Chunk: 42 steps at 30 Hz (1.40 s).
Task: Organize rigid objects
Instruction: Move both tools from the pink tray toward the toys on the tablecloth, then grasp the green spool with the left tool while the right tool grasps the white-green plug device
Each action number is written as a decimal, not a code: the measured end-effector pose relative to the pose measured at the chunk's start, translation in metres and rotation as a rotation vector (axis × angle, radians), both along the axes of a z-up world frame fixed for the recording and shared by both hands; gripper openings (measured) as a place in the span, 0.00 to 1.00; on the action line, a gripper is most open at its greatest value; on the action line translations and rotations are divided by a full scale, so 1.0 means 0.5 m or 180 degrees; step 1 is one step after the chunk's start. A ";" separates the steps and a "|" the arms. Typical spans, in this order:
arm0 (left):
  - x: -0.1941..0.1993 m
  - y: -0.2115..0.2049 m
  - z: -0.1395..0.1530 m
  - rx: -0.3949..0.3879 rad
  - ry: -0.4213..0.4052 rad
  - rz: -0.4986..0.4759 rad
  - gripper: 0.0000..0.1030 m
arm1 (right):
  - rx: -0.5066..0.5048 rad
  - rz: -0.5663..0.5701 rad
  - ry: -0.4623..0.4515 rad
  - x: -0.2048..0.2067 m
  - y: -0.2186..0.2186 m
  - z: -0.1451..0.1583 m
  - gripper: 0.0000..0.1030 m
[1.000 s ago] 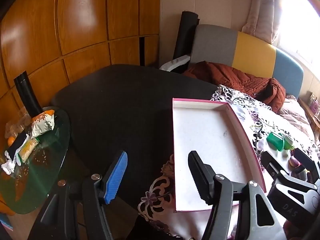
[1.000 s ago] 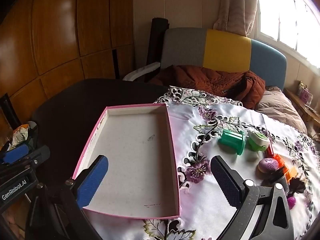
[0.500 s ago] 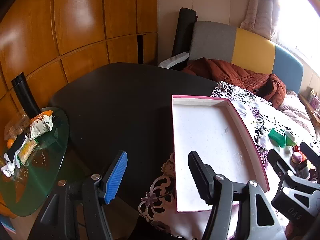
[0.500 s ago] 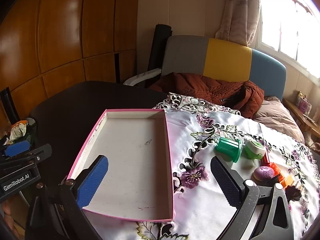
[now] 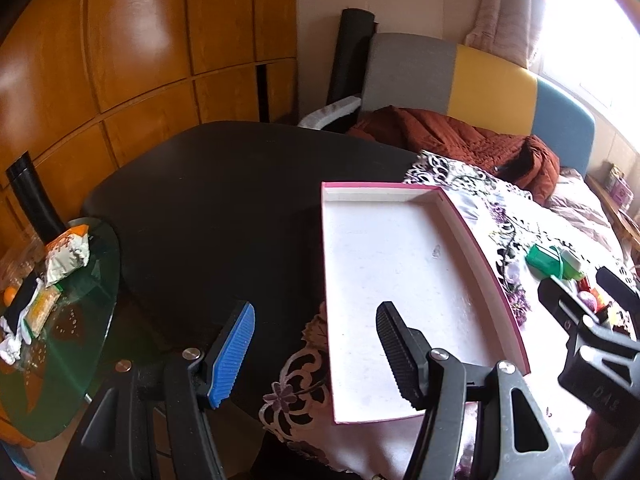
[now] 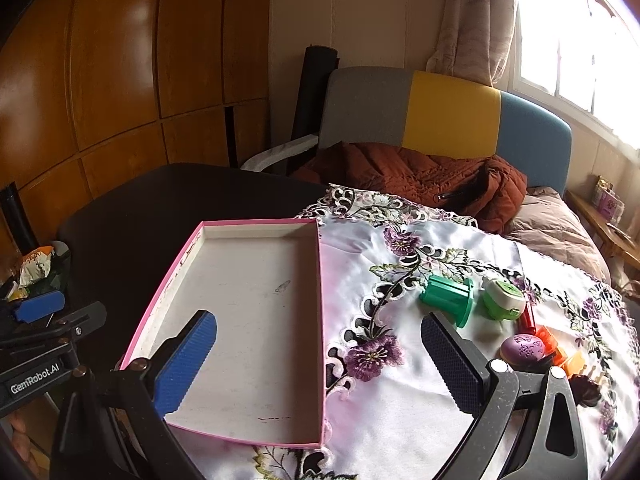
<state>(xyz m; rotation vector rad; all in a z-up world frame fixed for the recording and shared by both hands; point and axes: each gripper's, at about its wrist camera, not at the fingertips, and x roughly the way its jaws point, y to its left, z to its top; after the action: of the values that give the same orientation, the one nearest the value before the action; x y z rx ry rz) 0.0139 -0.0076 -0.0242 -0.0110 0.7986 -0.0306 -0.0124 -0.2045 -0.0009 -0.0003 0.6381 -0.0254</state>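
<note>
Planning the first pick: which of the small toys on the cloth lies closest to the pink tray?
The dark green spool-shaped toy, lying on its side; the white-and-green one, purple egg and orange pieces sit farther right.

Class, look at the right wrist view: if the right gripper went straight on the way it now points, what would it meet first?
Probably the white embroidered cloth, just right of the pink-rimmed tray. The right gripper is open and empty, its gap straddling the tray's right wall. Depth is unclear, so that wall could come first.
</note>
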 end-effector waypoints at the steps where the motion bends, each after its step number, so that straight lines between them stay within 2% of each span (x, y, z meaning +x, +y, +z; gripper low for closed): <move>1: 0.002 -0.003 -0.002 -0.0045 0.0028 -0.0068 0.62 | -0.0008 -0.0006 0.0005 0.001 -0.006 0.000 1.00; 6: 0.006 -0.020 -0.001 -0.0237 0.0052 -0.0299 0.62 | 0.0022 -0.0110 0.0010 0.007 -0.050 0.004 1.00; 12: 0.013 -0.053 -0.007 -0.0277 0.0160 -0.0511 0.62 | 0.0045 -0.0282 -0.0051 0.010 -0.115 0.025 1.00; 19: 0.021 -0.096 -0.012 -0.0136 0.0165 -0.0705 0.62 | 0.0121 -0.0477 -0.0128 0.004 -0.209 0.051 1.00; 25: 0.030 -0.147 -0.012 -0.0064 0.0166 -0.0987 0.62 | 0.0119 -0.0842 -0.0163 -0.003 -0.348 0.068 1.00; 29: 0.035 -0.197 -0.013 0.0003 0.0185 -0.1233 0.62 | 0.0064 -0.1224 -0.0075 -0.006 -0.467 0.047 1.00; 32: 0.045 -0.226 -0.019 -0.0054 0.0292 -0.1352 0.62 | 0.0042 -0.1435 0.0026 -0.014 -0.545 0.020 1.00; 34: 0.054 -0.250 -0.024 -0.0086 0.0398 -0.1397 0.63 | 0.0165 -0.1592 0.0037 -0.031 -0.591 0.005 1.00; 38: 0.075 -0.301 -0.035 -0.0190 0.0568 -0.1530 0.63 | 0.0817 -0.1826 0.0067 -0.048 -0.664 -0.017 1.00; 42: 0.096 -0.367 -0.042 -0.0287 0.0724 -0.1734 0.62 | 0.0984 -0.1866 0.0080 -0.054 -0.666 -0.019 1.00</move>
<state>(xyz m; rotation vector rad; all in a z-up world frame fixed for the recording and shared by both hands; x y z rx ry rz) 0.0620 -0.1909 -0.0451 0.1201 1.0079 -0.5895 -0.0393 -0.5376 -0.0103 0.4859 0.6441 -0.4931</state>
